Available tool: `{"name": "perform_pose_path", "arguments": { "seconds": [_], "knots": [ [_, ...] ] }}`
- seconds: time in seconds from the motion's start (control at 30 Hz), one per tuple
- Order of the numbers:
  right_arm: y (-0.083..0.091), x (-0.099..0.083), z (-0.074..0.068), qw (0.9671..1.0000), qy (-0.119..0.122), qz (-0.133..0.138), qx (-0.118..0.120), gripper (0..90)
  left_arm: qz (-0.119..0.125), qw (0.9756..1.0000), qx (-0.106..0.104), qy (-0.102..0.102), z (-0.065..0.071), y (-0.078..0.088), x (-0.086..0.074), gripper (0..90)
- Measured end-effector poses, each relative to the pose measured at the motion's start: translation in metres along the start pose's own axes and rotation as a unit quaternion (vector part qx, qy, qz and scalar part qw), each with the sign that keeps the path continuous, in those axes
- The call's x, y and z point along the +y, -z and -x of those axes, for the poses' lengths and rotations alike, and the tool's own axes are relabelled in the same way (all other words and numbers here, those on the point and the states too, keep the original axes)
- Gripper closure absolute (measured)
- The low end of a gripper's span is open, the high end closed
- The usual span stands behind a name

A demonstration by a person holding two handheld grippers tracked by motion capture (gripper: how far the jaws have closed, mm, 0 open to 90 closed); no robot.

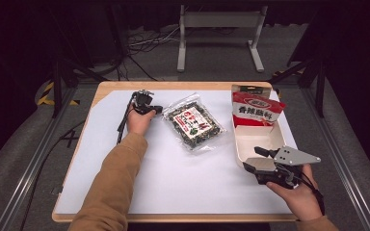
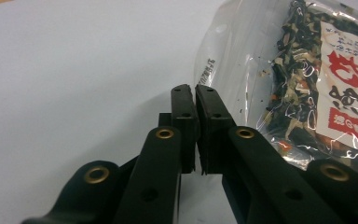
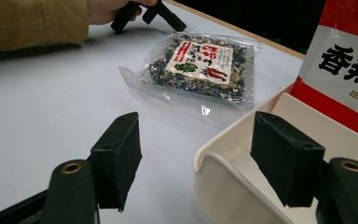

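A clear bag of dark dried vegetables point(image 1: 194, 122) point(image 2: 307, 79) point(image 3: 200, 65) with a white and red label lies flat at mid-table. My left gripper point(image 1: 155, 109) point(image 2: 195, 91) is at the bag's upper left corner. Its pads are pressed together where the bag's clear film edge meets them. My right gripper point(image 1: 253, 159) point(image 3: 200, 158) stands open at the near left corner of a white box point(image 1: 250, 139) point(image 3: 223, 163). One jaw is over the table and the other over the box's inside, touching nothing. A red and white packet point(image 1: 256, 110) point(image 3: 349, 65) leans upright in the box's far end.
A white mat point(image 1: 173, 178) covers the wooden table point(image 1: 173, 85). The left gripper's black cable point(image 1: 123, 122) trails along the mat's left part. A grey metal stand point(image 1: 219, 33) and cables sit on the floor beyond the table.
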State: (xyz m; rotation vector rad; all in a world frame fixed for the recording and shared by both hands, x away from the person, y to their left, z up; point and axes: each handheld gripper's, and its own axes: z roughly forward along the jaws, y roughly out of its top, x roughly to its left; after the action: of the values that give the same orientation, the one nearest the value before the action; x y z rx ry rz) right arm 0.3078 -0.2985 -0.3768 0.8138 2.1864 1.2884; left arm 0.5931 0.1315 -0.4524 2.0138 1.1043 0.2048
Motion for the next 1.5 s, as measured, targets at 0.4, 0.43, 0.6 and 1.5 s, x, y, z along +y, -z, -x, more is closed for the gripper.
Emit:
{"name": "perform_pose_path", "arguments": {
  "seconds": [0.4, 0.43, 0.6, 1.5],
  "knots": [
    [-0.002, 0.001, 0.001, 1.0, -0.001, -0.001, 0.0, 33.0, 0.029, 0.9995, -0.005, -0.013, 0.004, 0.02, 0.009, 90.0],
    [-0.002, 0.001, 0.001, 1.0, -0.001, -0.001, 0.0, 33.0, 0.029, 0.9995, -0.005, -0.013, 0.004, 0.02, 0.009, 90.0],
    [-0.004, 0.003, -0.001, 1.0, 0.002, 0.0, 0.002, 33.0, 0.057, 0.9979, -0.018, -0.027, 0.012, 0.039, 0.017, 90.0],
    [-0.019, 0.013, -0.006, 0.9998, 0.01, 0.004, 0.016, 33.0, 0.18, 0.9646, -0.093, -0.169, 0.106, 0.158, 0.036, 90.0]
  ]
}}
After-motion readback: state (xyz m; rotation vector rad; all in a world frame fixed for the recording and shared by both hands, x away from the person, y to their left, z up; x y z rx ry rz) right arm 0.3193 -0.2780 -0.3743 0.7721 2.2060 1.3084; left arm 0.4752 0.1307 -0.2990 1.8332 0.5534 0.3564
